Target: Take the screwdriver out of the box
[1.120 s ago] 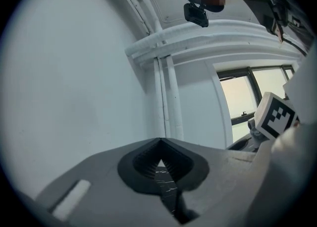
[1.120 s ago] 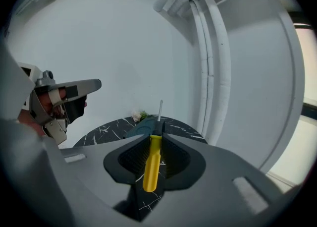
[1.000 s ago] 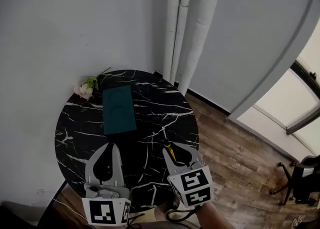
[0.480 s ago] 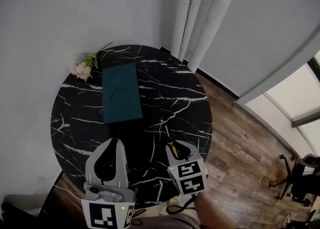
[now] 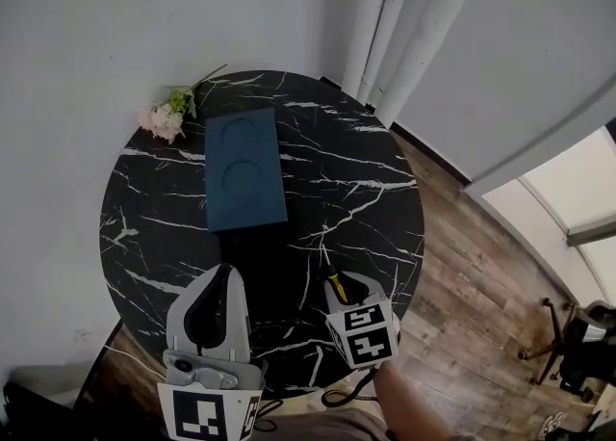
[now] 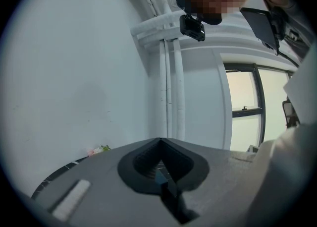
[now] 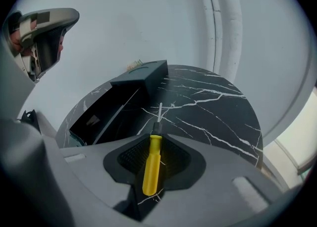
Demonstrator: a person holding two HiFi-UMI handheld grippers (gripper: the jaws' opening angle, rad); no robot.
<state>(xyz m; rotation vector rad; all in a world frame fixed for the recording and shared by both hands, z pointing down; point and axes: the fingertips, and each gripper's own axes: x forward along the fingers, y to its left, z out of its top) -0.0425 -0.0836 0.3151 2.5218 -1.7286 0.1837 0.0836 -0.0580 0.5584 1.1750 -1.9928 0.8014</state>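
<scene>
Screwdriver (image 7: 151,164), yellow handle, thin shaft, clamped in right tongs (image 7: 156,136) over veined marble table (image 7: 213,107); left tongs (image 6: 161,141) closed.

Looks like a plain room corner, home or office by the signs: bare pale walls (image 5: 96,25), white pipes (image 5: 414,35) climbing the corner, wood-plank floor (image 5: 481,314), round black marbled bench (image 5: 366,189), large window (image 5: 577,194), wheeled chair base (image 5: 577,348).

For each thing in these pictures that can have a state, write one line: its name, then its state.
box: closed, lying flat on the table.
screwdriver: out of the box, held by its yellow handle.
right gripper: closed on the screwdriver, jaws just now opening a little.
left gripper: shut, empty.
flowers: lying at the table's edge.
</scene>
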